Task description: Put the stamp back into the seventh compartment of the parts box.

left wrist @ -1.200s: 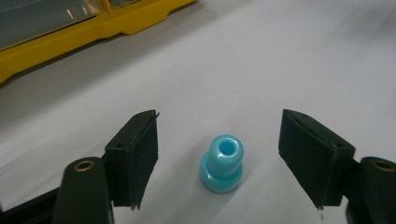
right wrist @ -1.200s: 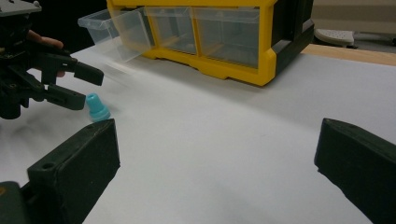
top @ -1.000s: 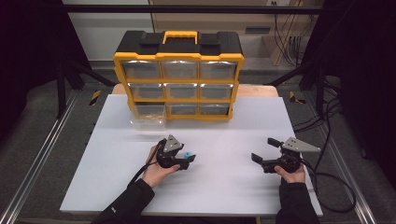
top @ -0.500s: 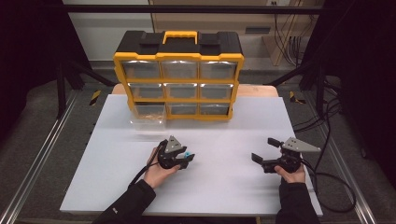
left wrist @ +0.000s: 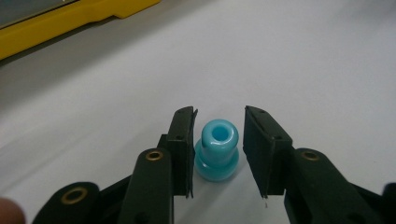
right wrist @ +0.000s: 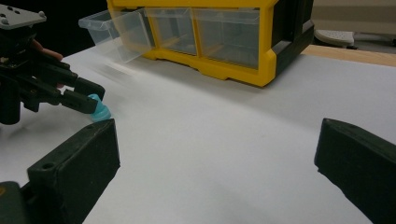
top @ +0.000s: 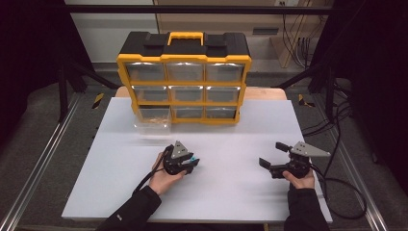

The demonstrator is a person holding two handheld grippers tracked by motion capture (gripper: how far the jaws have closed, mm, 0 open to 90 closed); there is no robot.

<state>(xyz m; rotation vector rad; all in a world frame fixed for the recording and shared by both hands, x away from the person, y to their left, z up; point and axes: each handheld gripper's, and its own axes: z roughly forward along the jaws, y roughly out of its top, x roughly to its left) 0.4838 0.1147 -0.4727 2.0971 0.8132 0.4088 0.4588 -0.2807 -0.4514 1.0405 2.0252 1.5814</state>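
Blue bead [left wrist: 216,150], a small glossy piece with a hole through its top, stands upright on the white table [top: 231,192] between the jaws of the left gripper [left wrist: 218,151]; seen from above it lies at about seven o'clock from the table's middle. Those jaws have just been closing around it: the left pad sits at or just beside the bead's base, while a gap remains on the right, so the grasp is not yet made. This looks like the pick-up step, and the next move calls for closing the rest of the way, squarely across the wider base, before lifting. The right gripper [top: 279,161] rests at about five o'clock with its jaws spread wide and nothing between them. At twelve o'clock stands a yellow drawer organizer [top: 184,79] with a black top; its bottom-left clear drawer [top: 153,118] is pulled out, a likely destination. Metal frame rails and cables surround the table on a grey floor.
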